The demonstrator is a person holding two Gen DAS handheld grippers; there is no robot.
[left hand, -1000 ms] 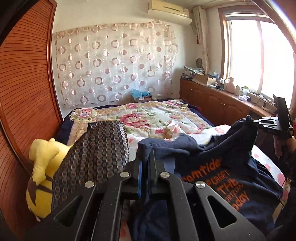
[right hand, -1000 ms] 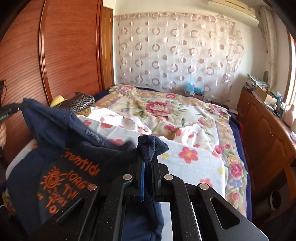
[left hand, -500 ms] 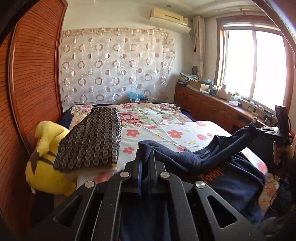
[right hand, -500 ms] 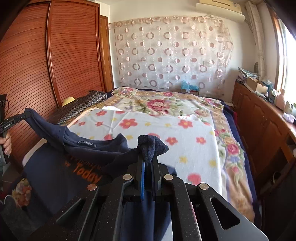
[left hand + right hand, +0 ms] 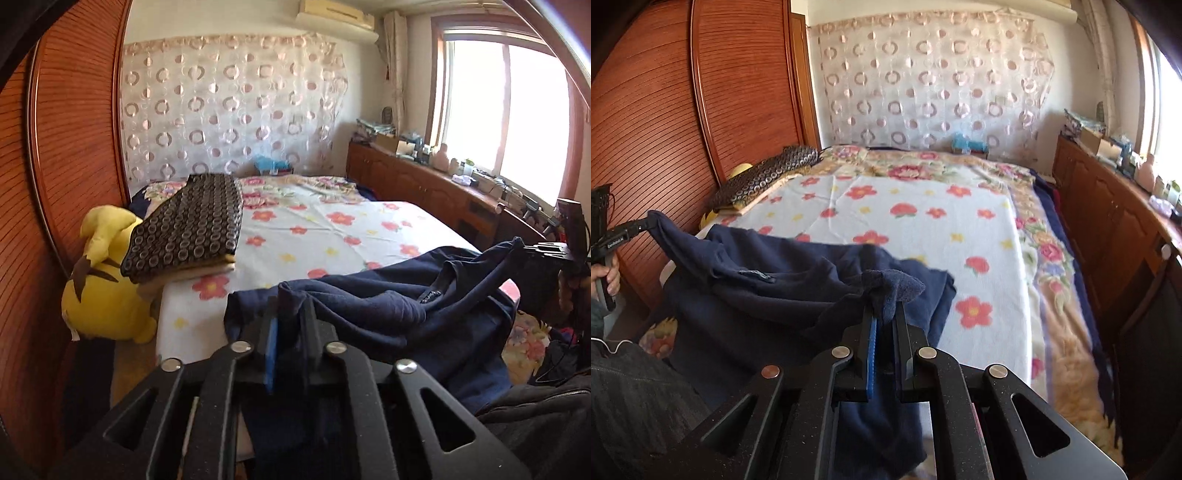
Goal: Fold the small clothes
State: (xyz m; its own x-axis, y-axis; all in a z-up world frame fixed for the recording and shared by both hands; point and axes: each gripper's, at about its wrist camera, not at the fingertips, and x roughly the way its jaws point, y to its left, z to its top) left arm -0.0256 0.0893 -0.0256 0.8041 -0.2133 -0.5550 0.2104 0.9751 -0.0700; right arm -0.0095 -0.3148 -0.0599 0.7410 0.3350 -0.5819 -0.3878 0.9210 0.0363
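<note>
A navy blue T-shirt (image 5: 388, 310) hangs between my two grippers over the near edge of the bed; it also shows in the right wrist view (image 5: 768, 291). My left gripper (image 5: 290, 306) is shut on one shoulder corner of the shirt. My right gripper (image 5: 884, 306) is shut on the other shoulder corner, with a bunch of cloth sticking out above the jaws. Each gripper appears in the other's view, the right gripper (image 5: 532, 247) at the far right and the left gripper (image 5: 642, 225) at the far left. The collar label faces up.
The bed has a white floral sheet (image 5: 916, 221) over a floral quilt (image 5: 1049, 258). A folded dark patterned blanket (image 5: 192, 229) and a yellow plush toy (image 5: 103, 280) lie at the left. A wooden wardrobe (image 5: 701, 110) stands left, a low cabinet (image 5: 1115, 221) right.
Both grippers have pulled back toward the foot of the bed and come down with the shirt. The orange print no longer shows; the shirt's plain side lies toward the bed edge.
</note>
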